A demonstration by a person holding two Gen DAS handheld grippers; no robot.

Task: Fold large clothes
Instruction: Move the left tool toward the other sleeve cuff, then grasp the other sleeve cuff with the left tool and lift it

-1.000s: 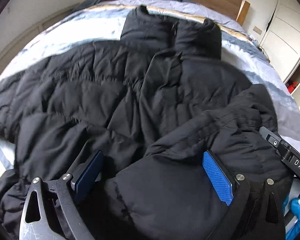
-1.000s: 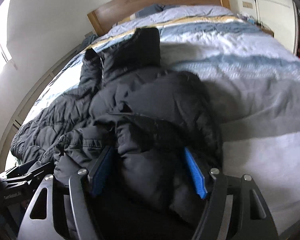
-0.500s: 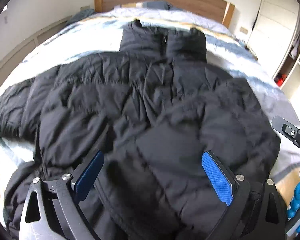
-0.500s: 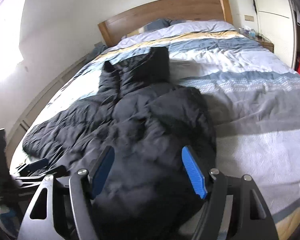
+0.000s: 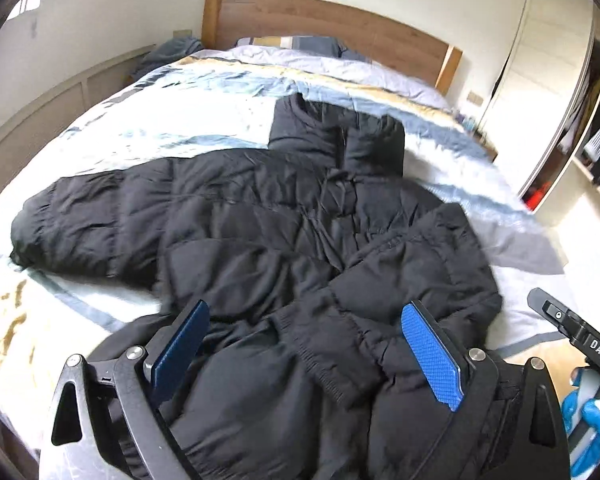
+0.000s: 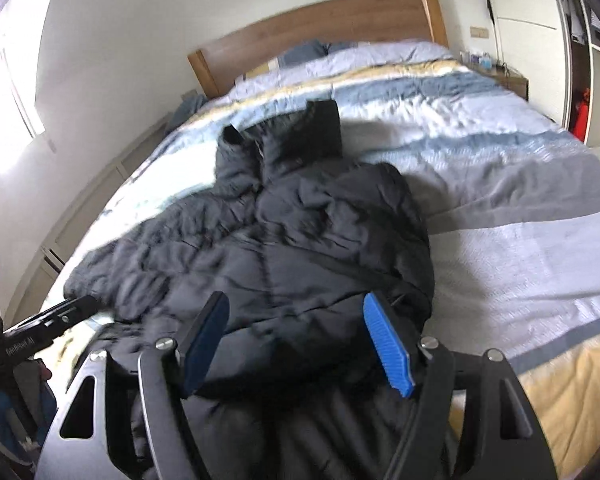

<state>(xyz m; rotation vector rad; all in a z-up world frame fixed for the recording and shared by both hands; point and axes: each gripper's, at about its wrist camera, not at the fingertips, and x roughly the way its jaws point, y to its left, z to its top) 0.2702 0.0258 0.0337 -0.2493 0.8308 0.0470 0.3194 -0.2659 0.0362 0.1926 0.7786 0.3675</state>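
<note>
A large black puffer jacket (image 5: 284, 240) lies on the bed with its collar toward the headboard. Its right sleeve is folded across the body; its left sleeve (image 5: 88, 228) stretches out to the left. The same jacket fills the middle of the right wrist view (image 6: 300, 240). My left gripper (image 5: 304, 344) is open, its blue pads wide apart above the jacket's lower part. My right gripper (image 6: 296, 340) is open above the jacket's lower right part. Neither holds fabric. The right gripper's body shows at the left view's right edge (image 5: 572, 328).
The bed has a striped blue, white and yellow duvet (image 6: 520, 220) and a wooden headboard (image 5: 340, 28). A wardrobe (image 5: 540, 92) stands at the right. A low panelled wall unit (image 5: 40, 120) runs along the left. The left gripper's body shows at the right view's left edge (image 6: 40, 328).
Both grippers pulled back and up from the jacket, so more of the bed shows. The right sleeve now lies folded over the body, released.
</note>
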